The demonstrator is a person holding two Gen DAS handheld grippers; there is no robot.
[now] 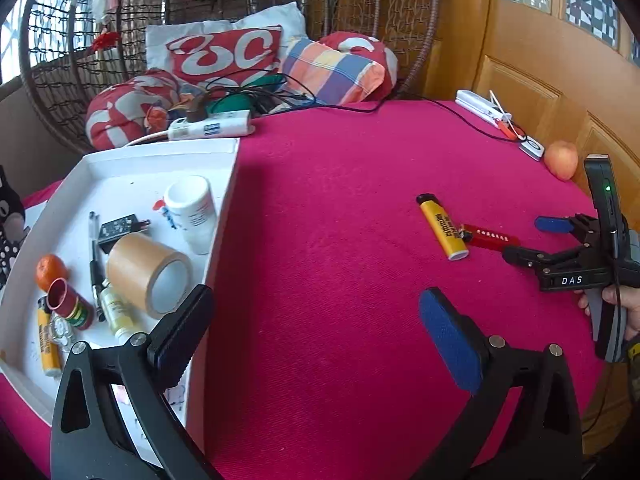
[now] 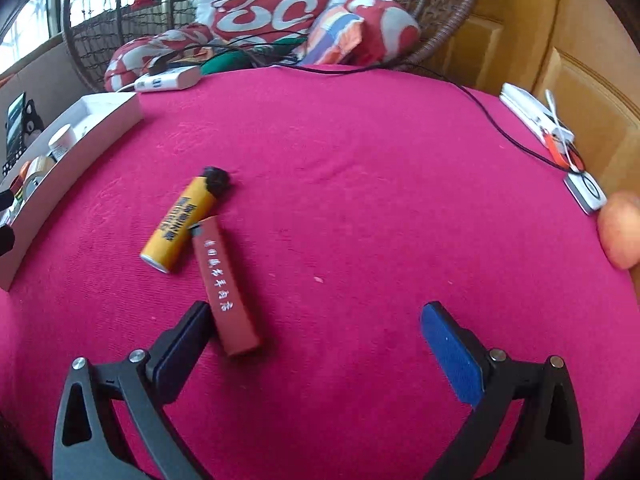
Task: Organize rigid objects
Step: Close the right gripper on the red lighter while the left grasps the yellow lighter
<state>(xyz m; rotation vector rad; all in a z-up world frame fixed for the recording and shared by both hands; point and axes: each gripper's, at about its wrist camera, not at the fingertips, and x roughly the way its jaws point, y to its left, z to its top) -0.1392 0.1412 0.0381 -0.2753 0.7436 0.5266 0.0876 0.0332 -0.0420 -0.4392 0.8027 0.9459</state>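
- Right wrist view shows a red lighter (image 2: 226,286) lying flat on the pink tablecloth (image 2: 360,160), its near end just beside the left finger of the right gripper (image 2: 316,344).
- A yellow lighter (image 2: 180,224) lies beside it, black cap pointing away; the red lighter's far end touches or overlaps the yellow one's side, so the two form a narrow V.
- The right gripper has its jaws spread wide and holds nothing; the red lighter lies at the inner edge of the left finger, not between the pads. Whether that finger touches it I cannot tell.
- From the left wrist view, the right gripper (image 1: 524,240) sits low over the cloth at the right, a hand (image 1: 624,304) around its handle, one dark fingertip at the end of the red lighter (image 1: 490,237).
- The left gripper (image 1: 316,336) is also wide open and empty, hovering over bare cloth, its left finger in front of the wall of the white tray (image 1: 224,216).
- The tray holds a roll of brown tape (image 1: 148,276), a white bottle (image 1: 192,210), a pen (image 1: 94,256), a black plug (image 1: 120,230), a small orange (image 1: 50,272), a red-topped tube (image 1: 70,304) and another yellow lighter (image 1: 48,344).
- At the far right edge of the table lie an apple (image 1: 562,159), a small white device (image 1: 532,148) and a white case (image 1: 480,106).
- Behind the table a white power strip (image 1: 212,126) and patterned cushions (image 1: 224,54) rest in a wicker chair.
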